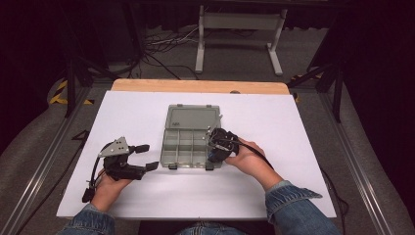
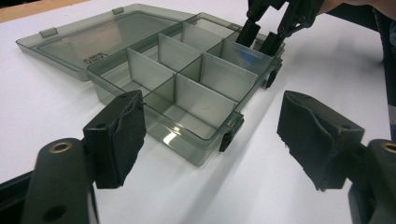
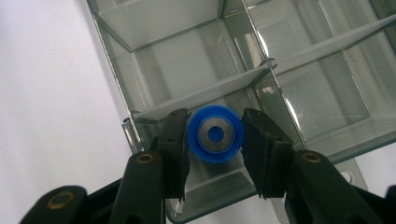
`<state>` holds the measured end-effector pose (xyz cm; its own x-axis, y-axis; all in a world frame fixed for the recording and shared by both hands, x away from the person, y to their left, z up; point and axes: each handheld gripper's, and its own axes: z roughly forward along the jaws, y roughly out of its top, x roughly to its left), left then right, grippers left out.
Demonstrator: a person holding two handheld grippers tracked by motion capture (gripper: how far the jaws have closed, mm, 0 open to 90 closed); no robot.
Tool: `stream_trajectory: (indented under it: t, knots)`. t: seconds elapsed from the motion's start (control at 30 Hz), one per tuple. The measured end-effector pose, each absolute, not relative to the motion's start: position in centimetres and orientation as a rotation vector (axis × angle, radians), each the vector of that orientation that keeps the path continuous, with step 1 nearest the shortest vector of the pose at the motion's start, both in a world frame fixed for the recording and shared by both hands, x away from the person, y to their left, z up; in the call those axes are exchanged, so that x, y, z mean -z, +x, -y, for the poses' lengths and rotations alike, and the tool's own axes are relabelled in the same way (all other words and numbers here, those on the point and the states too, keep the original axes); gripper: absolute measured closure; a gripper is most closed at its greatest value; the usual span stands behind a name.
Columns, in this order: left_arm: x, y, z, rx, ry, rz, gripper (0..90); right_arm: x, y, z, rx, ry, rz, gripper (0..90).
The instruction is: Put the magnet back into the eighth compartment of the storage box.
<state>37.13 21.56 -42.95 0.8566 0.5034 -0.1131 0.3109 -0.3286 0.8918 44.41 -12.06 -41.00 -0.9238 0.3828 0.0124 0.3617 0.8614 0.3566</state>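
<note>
A clear grey compartment box [image 1: 177, 147] lies open on the white table, its lid [image 1: 192, 117] folded flat toward the far side. My right gripper [image 1: 215, 147] points down into the box's front right corner compartment [image 3: 201, 93]. Its pads are shut on a round blue disc [image 3: 215, 116] with a silver ring in its face. From the left gripper view, the right gripper [image 2: 259, 37] dips its jaws into that far corner cell. My left gripper [image 1: 148, 156] rests on the table left of the box, jaws [image 2: 212, 130] wide open and holding nothing.
The white tabletop [image 1: 284, 127] has free room to the right of the box and in front of it. A wooden strip [image 1: 195, 86] runs along the far edge. Beyond it are floor cables and a white metal frame [image 1: 240, 22].
</note>
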Motion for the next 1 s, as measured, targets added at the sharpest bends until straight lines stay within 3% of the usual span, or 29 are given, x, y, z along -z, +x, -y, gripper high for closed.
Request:
stream_trajectory:
  t: [0.7, 1.0]
  knots:
    - [42.9, 37.2, -21.6, -0.218, 1.937, -0.603, 23.9, 41.4, 44.6, 12.0, -0.541, 0.600, -2.985, 58.7]
    - [42.6, 37.5, -21.9, -0.231, 1.917, -0.612, 24.2, 39.1, 43.8, 13.6, -0.676, 0.606, -2.914, 59.7]
